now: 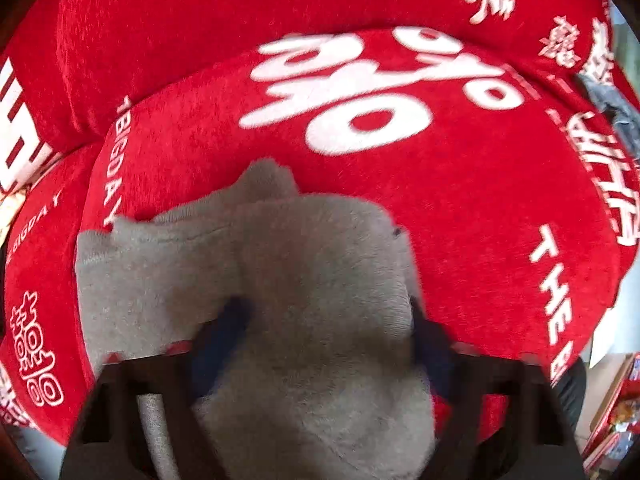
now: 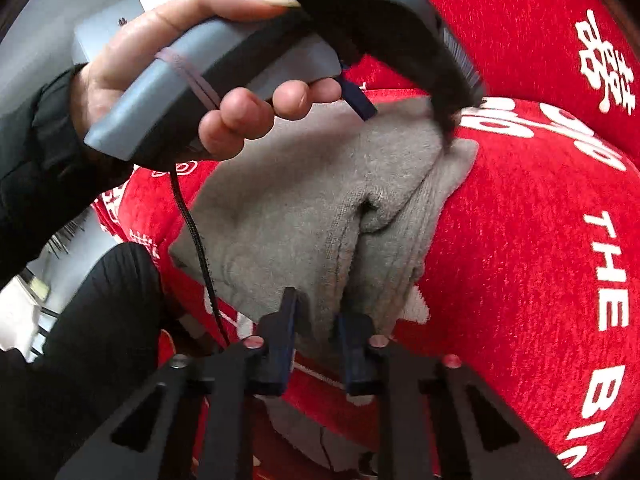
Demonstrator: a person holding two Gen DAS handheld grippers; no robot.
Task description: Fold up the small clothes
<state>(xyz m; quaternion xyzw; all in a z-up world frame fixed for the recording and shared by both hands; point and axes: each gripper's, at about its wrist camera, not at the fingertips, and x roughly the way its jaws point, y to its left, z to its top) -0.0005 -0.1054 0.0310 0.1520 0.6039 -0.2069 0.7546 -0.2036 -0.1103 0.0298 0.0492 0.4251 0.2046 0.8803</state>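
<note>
A small grey fleece garment (image 1: pixel 280 264) lies bunched and partly folded on a red cushion (image 1: pixel 460 200) with white lettering. My left gripper (image 1: pixel 328 320) hovers over the garment's near part with its dark fingers wide apart, cloth between and under them. In the right wrist view the same garment (image 2: pixel 288 208) shows a folded layer. My right gripper (image 2: pixel 320 328) has its fingers close together on the garment's near edge. The left gripper's body, held in a hand (image 2: pixel 224 80), is above the garment's far end.
A red backrest cushion (image 1: pixel 240 20) rises behind the seat. Dark grey cloth (image 1: pixel 616 108) lies at the far right of the seat. A black cable (image 2: pixel 192 232) hangs from the left tool. My dark sleeve (image 2: pixel 100 320) is at the left.
</note>
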